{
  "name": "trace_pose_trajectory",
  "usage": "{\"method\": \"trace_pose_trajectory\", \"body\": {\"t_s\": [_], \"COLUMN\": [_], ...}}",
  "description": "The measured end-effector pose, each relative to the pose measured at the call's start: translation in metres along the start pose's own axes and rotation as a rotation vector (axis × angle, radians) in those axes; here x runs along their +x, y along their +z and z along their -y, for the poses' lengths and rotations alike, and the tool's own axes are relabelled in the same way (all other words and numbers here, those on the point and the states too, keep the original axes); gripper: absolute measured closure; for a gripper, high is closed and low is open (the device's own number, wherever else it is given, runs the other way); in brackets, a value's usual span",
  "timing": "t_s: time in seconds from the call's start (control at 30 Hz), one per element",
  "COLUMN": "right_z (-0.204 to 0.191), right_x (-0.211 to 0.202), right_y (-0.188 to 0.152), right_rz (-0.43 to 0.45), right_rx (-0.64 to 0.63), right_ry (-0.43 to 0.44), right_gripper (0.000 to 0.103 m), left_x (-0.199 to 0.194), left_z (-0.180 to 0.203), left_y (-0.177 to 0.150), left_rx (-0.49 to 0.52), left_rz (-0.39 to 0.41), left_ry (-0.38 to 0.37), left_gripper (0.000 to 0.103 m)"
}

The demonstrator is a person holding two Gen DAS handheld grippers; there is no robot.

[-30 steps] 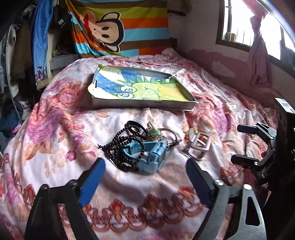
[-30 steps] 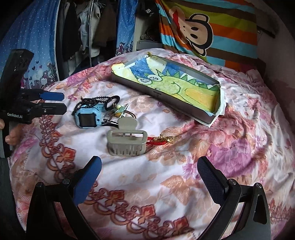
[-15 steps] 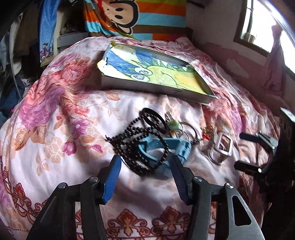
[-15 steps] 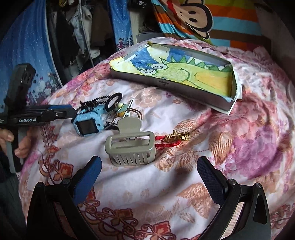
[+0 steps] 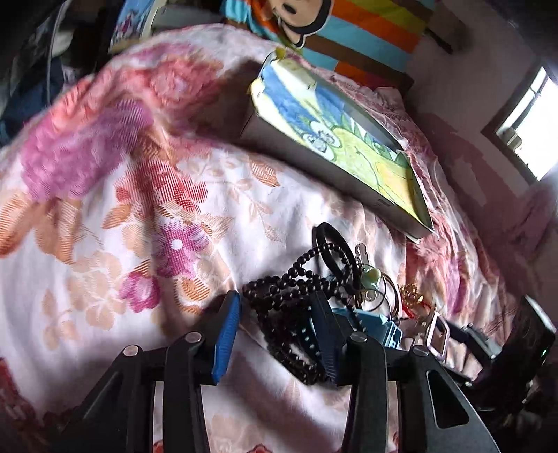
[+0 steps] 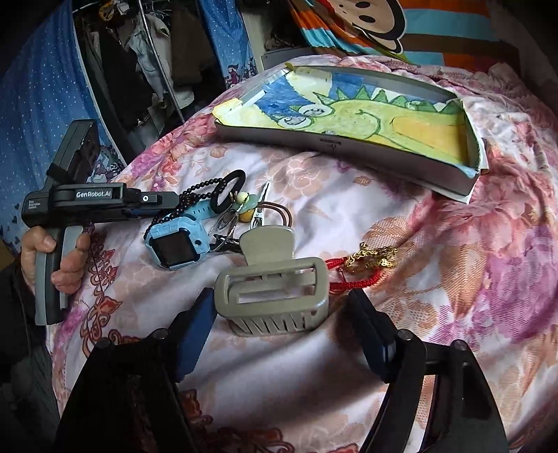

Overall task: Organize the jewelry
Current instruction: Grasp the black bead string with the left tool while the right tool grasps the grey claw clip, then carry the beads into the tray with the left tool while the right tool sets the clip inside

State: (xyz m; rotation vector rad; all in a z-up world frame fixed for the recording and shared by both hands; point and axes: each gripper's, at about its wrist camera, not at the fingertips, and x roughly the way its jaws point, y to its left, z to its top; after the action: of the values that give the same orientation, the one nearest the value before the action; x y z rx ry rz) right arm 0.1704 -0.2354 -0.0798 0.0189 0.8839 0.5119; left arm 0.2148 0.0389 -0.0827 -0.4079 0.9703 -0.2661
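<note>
A pile of jewelry lies on the floral bedspread: a black bead necklace (image 5: 289, 306), a blue watch (image 6: 178, 240), a black ring-shaped hair tie (image 6: 228, 191), keyrings with a green charm (image 6: 244, 209), a grey hair claw clip (image 6: 272, 289) and a red-and-gold bracelet (image 6: 366, 265). My left gripper (image 5: 275, 324) is partly closed, its fingers either side of the bead necklace on the bed. My right gripper (image 6: 279, 327) is open, its fingers either side of the grey claw clip. The left gripper also shows in the right wrist view (image 6: 153, 205). A shallow grey box (image 6: 348, 146) lined with a dinosaur drawing sits behind the pile.
The bedspread (image 5: 139, 244) bulges and slopes away on all sides. A striped monkey pillow (image 5: 331, 24) lies behind the box. Hanging clothes (image 6: 139, 69) stand to the left, a window (image 5: 526, 122) and wall to the right.
My left gripper moved forward and down onto the bead necklace and narrowed its opening. My right gripper moved forward around the claw clip and narrowed too.
</note>
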Motion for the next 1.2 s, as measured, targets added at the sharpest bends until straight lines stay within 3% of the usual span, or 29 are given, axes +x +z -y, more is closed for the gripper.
{"method": "trace_pose_trajectory", "body": {"t_s": [0.13,0.27,0.3,0.33,0.8,1.2], "right_z": [-0.002,-0.002,-0.002,-0.001,-0.004,-0.004], "right_x": [0.0,-0.003,-0.004,-0.006,-0.024,-0.04], "right_y": [-0.001,-0.002,-0.002,-0.002,-0.003,0.004], "right_rz": [0.003,0.018,0.023,0.03,0.129,0.242], "right_rx": [-0.003,-0.006,-0.006,-0.005,-0.022,0.004], "right_ry": [0.001,0.003,0.003,0.003,-0.008,-0.019], "right_gripper": [0.044,0.045,0.054,0.057,0.059,0.059], "left_x": [0.007,0.006,0.005,0.003,-0.051,-0.089], "left_z": [-0.011,-0.016,-0.015,-0.014,0.028,0.058], "left_y": [0.003,0.001,0.002,0.002,0.008,0.021], "left_rx": [-0.06,-0.1,-0.098,-0.094,0.035,0.087], "left_rz": [-0.022,-0.021,-0.013,-0.005,0.17,0.333], "left_ry": [-0.003,-0.031,-0.03,-0.027,-0.047,-0.148], "left_gripper": [0.089,0.091,0.092,0.093,0.093,0.093]}}
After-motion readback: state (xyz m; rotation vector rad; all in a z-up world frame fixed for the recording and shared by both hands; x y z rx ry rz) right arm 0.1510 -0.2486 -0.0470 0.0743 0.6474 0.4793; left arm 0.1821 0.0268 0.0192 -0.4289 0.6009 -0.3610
